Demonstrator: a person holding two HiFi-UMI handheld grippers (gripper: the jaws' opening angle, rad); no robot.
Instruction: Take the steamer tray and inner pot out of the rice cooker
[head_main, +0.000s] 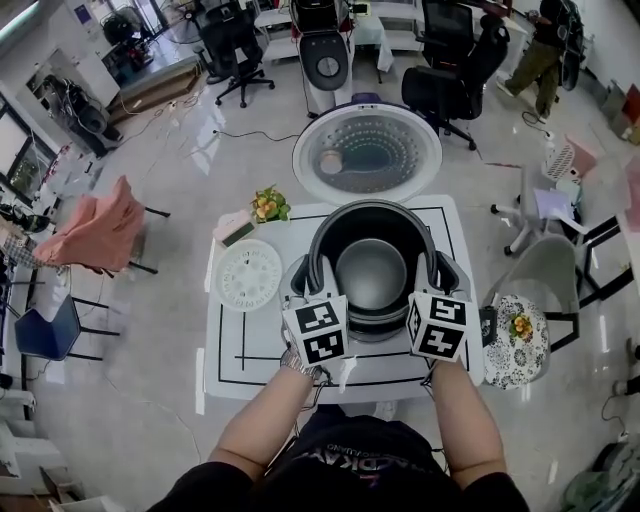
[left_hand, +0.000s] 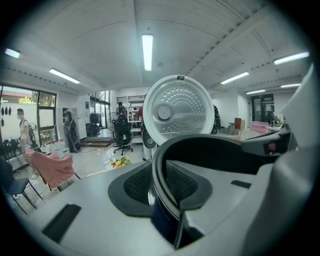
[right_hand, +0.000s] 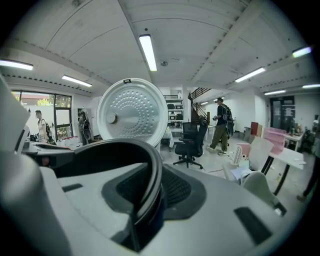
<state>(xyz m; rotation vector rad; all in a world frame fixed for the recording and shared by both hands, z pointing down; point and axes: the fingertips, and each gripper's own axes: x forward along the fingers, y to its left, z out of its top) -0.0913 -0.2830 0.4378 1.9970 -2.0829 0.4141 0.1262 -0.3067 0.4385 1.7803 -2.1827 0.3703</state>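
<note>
The dark inner pot (head_main: 371, 274) sits at the top of the rice cooker (head_main: 374, 328), whose round white lid (head_main: 367, 155) stands open behind it. My left gripper (head_main: 303, 280) is shut on the pot's left rim, and my right gripper (head_main: 444, 273) is shut on its right rim. In the left gripper view the black rim (left_hand: 161, 165) runs between the textured pads (left_hand: 136, 184) of my left gripper (left_hand: 162, 187). The right gripper view shows the rim (right_hand: 153, 172) pinched the same way by my right gripper (right_hand: 147, 192). The white perforated steamer tray (head_main: 248, 274) lies flat on the table, left of the cooker.
The white table (head_main: 250, 352) carries a small bunch of flowers (head_main: 268, 205) at its back left. A stool with a floral cushion (head_main: 520, 338) stands close on the right, and a chair draped in pink cloth (head_main: 97, 230) on the left. Office chairs and people are farther back.
</note>
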